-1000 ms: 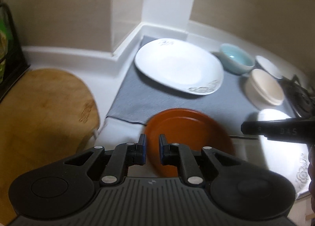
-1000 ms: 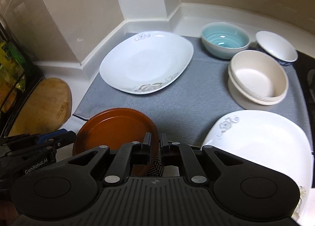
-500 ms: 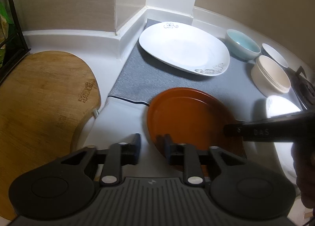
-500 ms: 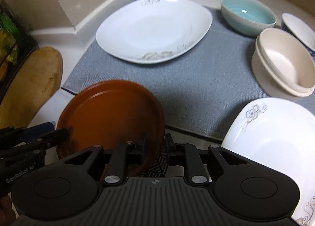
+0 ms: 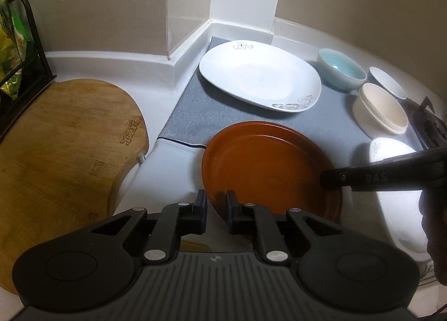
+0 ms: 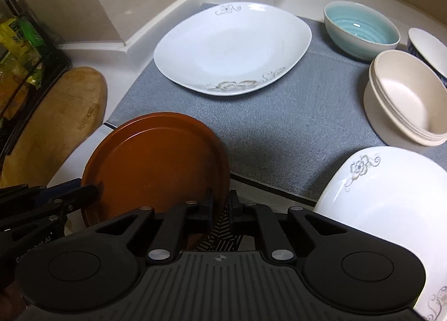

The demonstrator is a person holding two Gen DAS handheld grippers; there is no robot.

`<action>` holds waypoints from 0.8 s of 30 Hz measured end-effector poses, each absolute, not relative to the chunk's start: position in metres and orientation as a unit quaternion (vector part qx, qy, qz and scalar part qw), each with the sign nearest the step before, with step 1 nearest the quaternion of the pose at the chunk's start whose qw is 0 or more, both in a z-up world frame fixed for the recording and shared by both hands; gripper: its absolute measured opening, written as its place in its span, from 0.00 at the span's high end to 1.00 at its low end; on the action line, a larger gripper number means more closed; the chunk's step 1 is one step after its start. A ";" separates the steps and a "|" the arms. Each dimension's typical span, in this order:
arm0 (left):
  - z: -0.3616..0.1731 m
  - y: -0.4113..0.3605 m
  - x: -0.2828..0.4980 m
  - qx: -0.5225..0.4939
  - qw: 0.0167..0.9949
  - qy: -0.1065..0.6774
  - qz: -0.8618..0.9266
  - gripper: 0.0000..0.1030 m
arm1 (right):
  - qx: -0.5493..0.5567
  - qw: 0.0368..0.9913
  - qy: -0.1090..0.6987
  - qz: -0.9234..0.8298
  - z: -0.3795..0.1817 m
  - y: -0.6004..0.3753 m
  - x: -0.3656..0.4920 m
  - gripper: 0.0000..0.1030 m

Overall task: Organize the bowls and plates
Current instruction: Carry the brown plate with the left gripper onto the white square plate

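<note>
In the left wrist view, the left hand-held gripper (image 5: pixel 216 203) sits at the bottom centre with its jaws drawn close and pinching the near rim of the brown plate (image 5: pixel 268 170), which fills the middle of the frame and overlaps the near edge of the grey mat (image 5: pixel 195 114). The right hand-held gripper (image 5: pixel 327 178) reaches in from the right edge and meets the same plate at its right rim. In the right wrist view, that right hand-held gripper (image 6: pixel 220 203) is at the bottom centre, and its jaws have just been closing; they now pinch the plate's rim, the brown plate (image 6: pixel 156 170) lying in the lower left of the frame, while the left hand-held gripper (image 6: pixel 89 192) comes in from the lower left edge at the plate's left rim. Beyond, on the grey mat (image 6: pixel 279 131), a large white plate (image 6: pixel 232 47) with a flower pattern lies in the upper centre. A pale blue bowl (image 6: pixel 361 30) stands in the upper right, a small white bowl (image 6: pixel 427 47) just beside it at the right edge, and a stack of cream bowls (image 6: pixel 405 97) in front of them. A second white plate (image 6: pixel 391 209) with flower marks lies in the lower right, partly off the mat. A wooden cutting board (image 5: pixel 61 147) lies on the white table (image 5: pixel 164 159) at the left of the left wrist view, with a black wire rack (image 5: pixel 25 50) holding green packets in the upper left corner.
</note>
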State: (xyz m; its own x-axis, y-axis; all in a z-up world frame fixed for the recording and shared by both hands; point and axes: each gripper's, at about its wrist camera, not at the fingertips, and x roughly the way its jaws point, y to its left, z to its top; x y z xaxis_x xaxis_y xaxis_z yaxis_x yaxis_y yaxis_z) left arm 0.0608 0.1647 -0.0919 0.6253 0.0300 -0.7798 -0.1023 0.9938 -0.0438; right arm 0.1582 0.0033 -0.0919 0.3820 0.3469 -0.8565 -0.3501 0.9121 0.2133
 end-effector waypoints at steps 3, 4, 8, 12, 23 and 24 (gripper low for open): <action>-0.086 0.156 0.057 -0.037 0.904 0.424 0.040 0.86 | -0.002 0.834 0.508 0.217 -0.086 -0.004 0.155 0.89; -0.084 0.152 0.056 -0.035 0.905 0.423 0.041 0.86 | -0.002 0.834 0.506 0.219 -0.083 -0.007 0.154 0.89; -0.076 0.132 0.051 -0.030 0.906 0.421 0.043 0.86 | 0.001 0.837 0.498 0.225 -0.077 -0.024 0.148 0.89; -0.068 0.108 0.047 -0.020 0.907 0.418 0.038 0.86 | 0.008 0.838 0.496 0.226 -0.070 -0.046 0.139 0.89; -0.061 0.044 0.040 -0.001 0.908 0.418 0.015 0.86 | 0.028 0.842 0.493 0.215 -0.064 -0.118 0.121 0.89; -0.062 0.039 0.040 -0.001 0.908 0.419 0.014 0.86 | 0.030 0.843 0.493 0.214 -0.065 -0.123 0.120 0.89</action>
State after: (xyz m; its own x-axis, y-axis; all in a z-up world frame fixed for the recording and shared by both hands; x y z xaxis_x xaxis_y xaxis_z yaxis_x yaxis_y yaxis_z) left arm 0.0398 0.0391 -0.0618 0.6484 0.0245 -0.7609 -0.0254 0.9996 0.0106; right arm 0.1199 -0.1226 -0.0646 0.4221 0.3894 -0.8187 -0.3309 0.9069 0.2608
